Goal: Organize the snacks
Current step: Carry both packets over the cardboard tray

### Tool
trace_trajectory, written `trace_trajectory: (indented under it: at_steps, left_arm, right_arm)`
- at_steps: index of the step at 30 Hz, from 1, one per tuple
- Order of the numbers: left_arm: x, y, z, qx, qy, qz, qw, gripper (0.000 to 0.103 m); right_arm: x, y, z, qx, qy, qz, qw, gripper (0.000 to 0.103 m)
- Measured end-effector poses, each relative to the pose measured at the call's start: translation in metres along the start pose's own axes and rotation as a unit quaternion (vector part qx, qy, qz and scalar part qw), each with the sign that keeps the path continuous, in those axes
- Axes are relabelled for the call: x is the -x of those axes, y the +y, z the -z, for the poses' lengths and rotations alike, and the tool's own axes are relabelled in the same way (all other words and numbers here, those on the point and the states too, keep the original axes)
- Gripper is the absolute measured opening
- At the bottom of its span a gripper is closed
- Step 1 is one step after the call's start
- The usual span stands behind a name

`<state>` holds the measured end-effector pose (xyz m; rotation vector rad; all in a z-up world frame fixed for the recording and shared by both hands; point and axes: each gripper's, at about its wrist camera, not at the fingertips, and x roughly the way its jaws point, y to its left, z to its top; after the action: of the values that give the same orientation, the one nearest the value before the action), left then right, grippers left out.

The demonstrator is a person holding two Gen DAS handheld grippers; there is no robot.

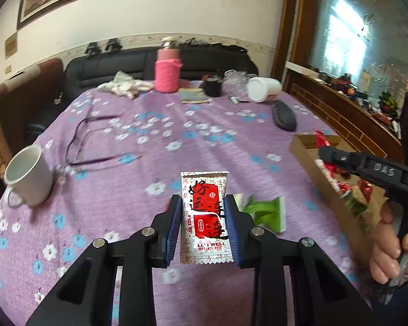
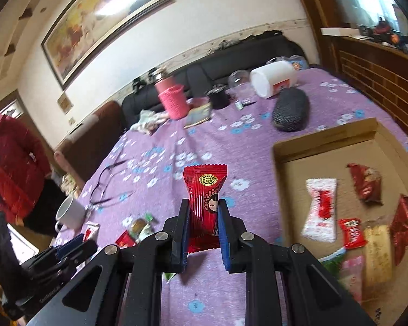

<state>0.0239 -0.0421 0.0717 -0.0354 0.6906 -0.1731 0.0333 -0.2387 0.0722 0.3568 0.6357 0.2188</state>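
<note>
Blue-padded fingers of the left hand-held gripper (image 1: 205,228) are pinched on a white-and-red snack packet (image 1: 204,217), which is held upright above the purple flowered surface (image 1: 149,146). Just behind and to the right of it a green wrapper (image 1: 266,212) lies on the cloth. The right hand-held gripper (image 2: 204,233) is pressed onto a red candy packet (image 2: 205,203), likewise held clear of the cloth.

To the right of that packet stands an open cardboard box (image 2: 323,141), already carrying several snacks — a white-and-red packet (image 2: 319,209), small red packets (image 2: 365,182) and a pale yellow bar (image 2: 378,252). The box's near-left wall lies between the red candy packet and the box floor.

Left of the grippers a white mug (image 1: 30,175) stands on the surface, with a pair of purple-framed glasses (image 1: 89,141) beyond it. A few loose sweets (image 2: 138,228) are seen on the cloth near the mug in the right wrist view. Further back are a dark glasses case (image 1: 284,115), a white tub on its side (image 1: 263,88), a clear plastic container (image 2: 240,84), a small black pot (image 1: 213,85), a pink knitted bottle (image 1: 167,68) and a heap of crumpled tissue (image 1: 125,85). A dark sofa (image 1: 108,68) runs along the far edge — a person in a red jacket (image 2: 11,163) stands at the left.
</note>
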Motion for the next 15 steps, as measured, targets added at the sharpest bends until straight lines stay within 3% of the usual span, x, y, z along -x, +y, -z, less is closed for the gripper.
trace_trajectory:
  at_steps: [15]
  left_arm:
    - [-0.012, -0.096, -0.027, -0.049, -0.001, 0.067, 0.9966, 0.030]
  right_arm:
    - [0.032, -0.056, -0.026, -0.068, -0.043, 0.056, 0.995, 0.020]
